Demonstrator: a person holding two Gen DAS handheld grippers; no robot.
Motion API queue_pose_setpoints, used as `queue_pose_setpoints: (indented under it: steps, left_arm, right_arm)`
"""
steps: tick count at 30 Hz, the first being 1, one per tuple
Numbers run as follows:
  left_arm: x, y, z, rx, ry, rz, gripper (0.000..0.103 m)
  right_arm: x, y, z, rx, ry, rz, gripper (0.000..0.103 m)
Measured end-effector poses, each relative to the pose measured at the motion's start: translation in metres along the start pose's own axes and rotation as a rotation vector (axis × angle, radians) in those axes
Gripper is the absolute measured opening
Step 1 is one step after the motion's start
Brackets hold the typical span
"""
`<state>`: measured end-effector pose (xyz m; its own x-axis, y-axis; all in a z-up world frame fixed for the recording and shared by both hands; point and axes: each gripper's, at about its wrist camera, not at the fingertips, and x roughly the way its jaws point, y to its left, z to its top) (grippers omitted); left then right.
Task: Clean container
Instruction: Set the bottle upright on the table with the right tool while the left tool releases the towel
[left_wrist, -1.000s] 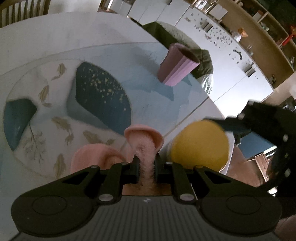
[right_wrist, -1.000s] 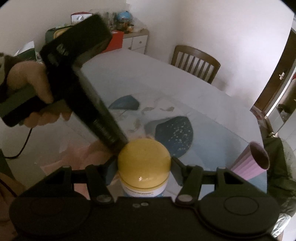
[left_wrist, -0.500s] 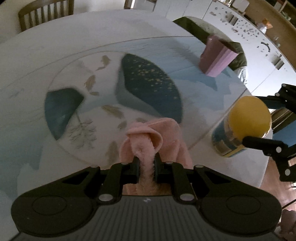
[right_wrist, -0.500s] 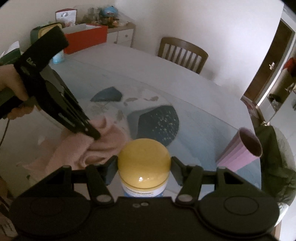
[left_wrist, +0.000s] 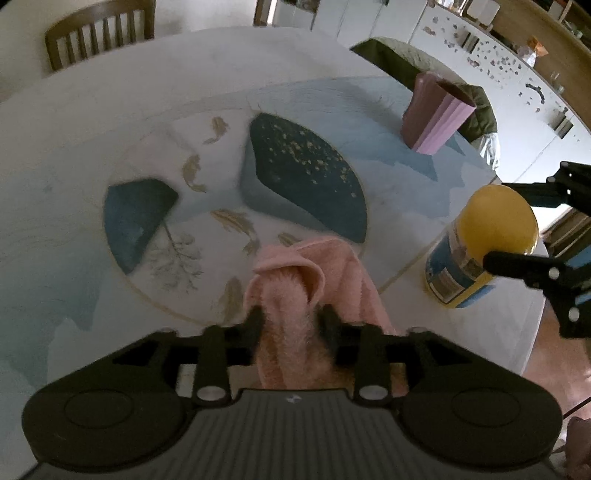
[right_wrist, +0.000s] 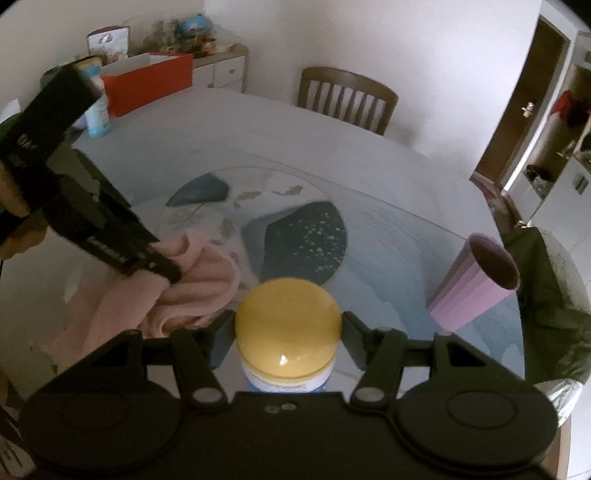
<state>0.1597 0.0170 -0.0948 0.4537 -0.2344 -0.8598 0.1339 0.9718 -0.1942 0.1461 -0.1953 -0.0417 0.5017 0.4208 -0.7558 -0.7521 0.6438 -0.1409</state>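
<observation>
A container with a yellow domed lid (right_wrist: 288, 314) and a blue label (left_wrist: 454, 273) stands near the table's edge. My right gripper (right_wrist: 288, 323) is shut on it, one finger on each side of the lid. From the left wrist view the right gripper (left_wrist: 517, 225) reaches in from the right. A pink cloth (left_wrist: 332, 266) lies bunched on the table left of the container. My left gripper (left_wrist: 291, 325) pinches a fold of the pink cloth (right_wrist: 199, 288), which fills the gap between its fingers. A hand holds the left gripper (right_wrist: 162, 266).
A ribbed purple cup (left_wrist: 436, 118) (right_wrist: 472, 288) stands on the round table (left_wrist: 74, 129), beyond the container. A wooden chair (right_wrist: 347, 96) is at the far side. A green jacket (right_wrist: 546, 295) hangs at the right; a red box (right_wrist: 147, 85) and a bottle (right_wrist: 96, 118) sit far left.
My left gripper has drawn the cloth away from the container, to the left, and set it on the table. Its fingers stand slightly wider apart. The right gripper keeps hold of the container.
</observation>
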Motion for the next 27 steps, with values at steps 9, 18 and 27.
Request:
queue_pose_setpoints:
  steps: [9,18,27]
  left_arm:
    - [-0.033,-0.007,-0.015,-0.001,-0.078,-0.003,0.071]
    - [-0.069,-0.036,-0.037,-0.032,-0.181,0.016,0.084]
    - [-0.092,-0.077,-0.052,-0.144,-0.269,0.063,0.103]
  right_arm:
    - [-0.02,-0.003,-0.002,0.1,-0.028,-0.028,0.064]
    - [-0.042,0.004,-0.019,0.184,-0.055,-0.05,0.065]
    - [-0.072,0.0,-0.037,0.217,-0.094,0.032,0.065]
